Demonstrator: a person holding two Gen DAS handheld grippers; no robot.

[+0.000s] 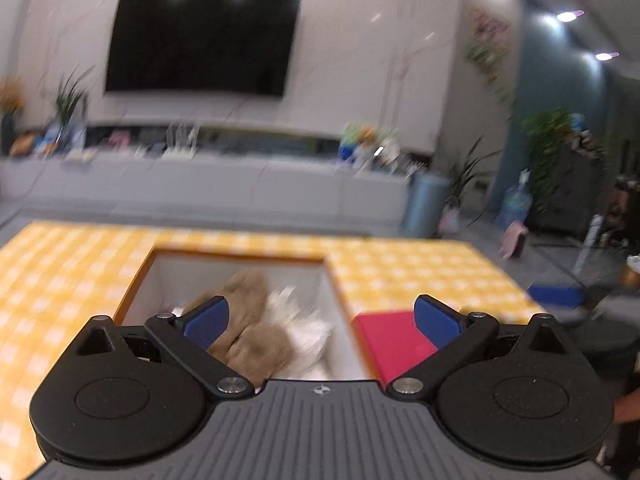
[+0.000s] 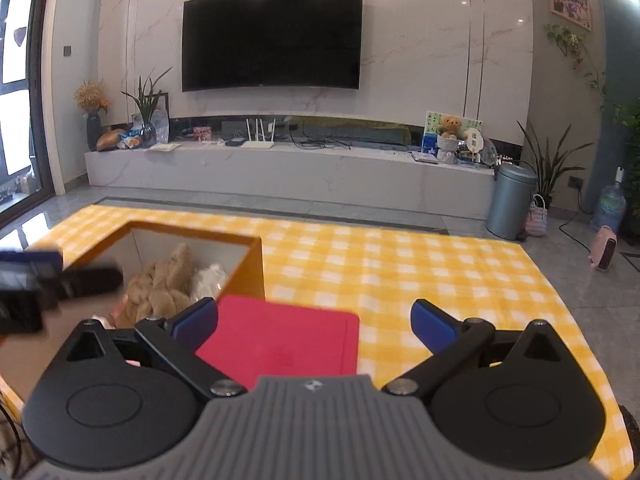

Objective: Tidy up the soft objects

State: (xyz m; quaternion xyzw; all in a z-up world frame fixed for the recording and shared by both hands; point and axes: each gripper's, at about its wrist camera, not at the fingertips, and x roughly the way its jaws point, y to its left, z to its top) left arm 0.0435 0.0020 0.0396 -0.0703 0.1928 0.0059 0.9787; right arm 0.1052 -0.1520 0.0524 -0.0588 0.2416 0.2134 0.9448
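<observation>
Both the left gripper [image 1: 320, 322] and the right gripper [image 2: 314, 326] are seen spread wide, empty. At centre left, the orange box [image 2: 250, 270] holds a tan plush [image 2: 162, 284]; a red cloth [image 2: 280, 344] lies beside it on the checked tablecloth [image 2: 400, 264].

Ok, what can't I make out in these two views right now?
- Left wrist view: motion blur smears the tan plush and white soft item in the orange open box; kinds unreadable.
- Right wrist view: the box's lower left is hidden by the blurred left gripper.
- Flat red cloth: near edge hidden by the right gripper body.

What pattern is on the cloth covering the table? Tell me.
A yellow and white check, on the tablecloth. It shows best in the right wrist view.
</observation>
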